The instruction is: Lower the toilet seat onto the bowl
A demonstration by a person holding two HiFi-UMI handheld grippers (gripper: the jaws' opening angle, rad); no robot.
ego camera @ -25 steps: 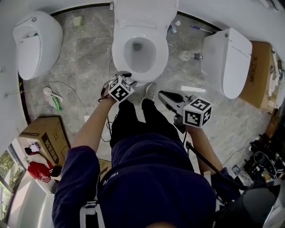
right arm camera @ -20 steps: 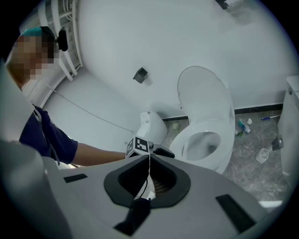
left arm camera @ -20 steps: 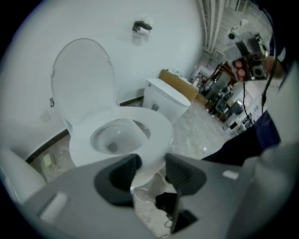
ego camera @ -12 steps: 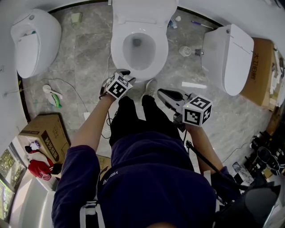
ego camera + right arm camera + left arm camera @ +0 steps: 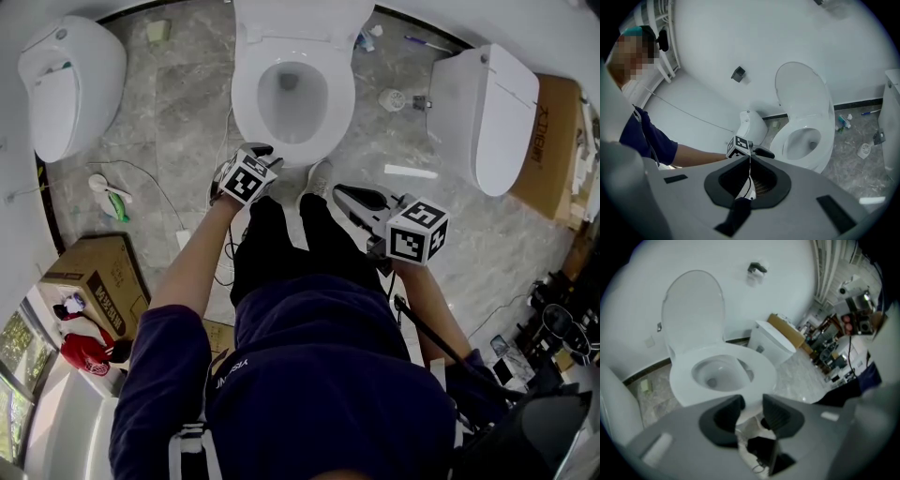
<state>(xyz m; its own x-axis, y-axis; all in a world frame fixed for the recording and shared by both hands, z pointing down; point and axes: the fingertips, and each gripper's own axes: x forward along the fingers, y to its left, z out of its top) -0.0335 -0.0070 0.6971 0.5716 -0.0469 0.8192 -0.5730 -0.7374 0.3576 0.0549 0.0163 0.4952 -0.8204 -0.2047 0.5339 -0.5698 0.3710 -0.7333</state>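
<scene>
- The toilet seat (image 5: 246,103) is lying flat on the bowl (image 5: 292,98), with its ring running all round the opening.
- The lid (image 5: 693,310) is standing upright against the white wall behind the bowl.
- The left tool (image 5: 261,153) is hovering close by the bowl's front rim and pointing steeply down.
- The left tool's jaws are standing apart. They have just been closing, and they are pinching nothing. Only the pale front of the toilet and some dark shapes below are showing through the gap.
- The right tool (image 5: 342,194) is hanging off to the right of the bowl, nearer the person and apart from the toilet.
- The right tool's jaws are pressed together along a thin line and are gripping nothing.
- The person is standing facing the toilet in dark trousers, with one shoe (image 5: 319,187) sitting just beside the toilet's base.
- A second toilet (image 5: 70,84) is standing on the marble floor (image 5: 187,103) to the left. A third toilet (image 5: 492,117) is standing to the right.
- A cardboard box (image 5: 94,286) is lying near the lower left.
</scene>
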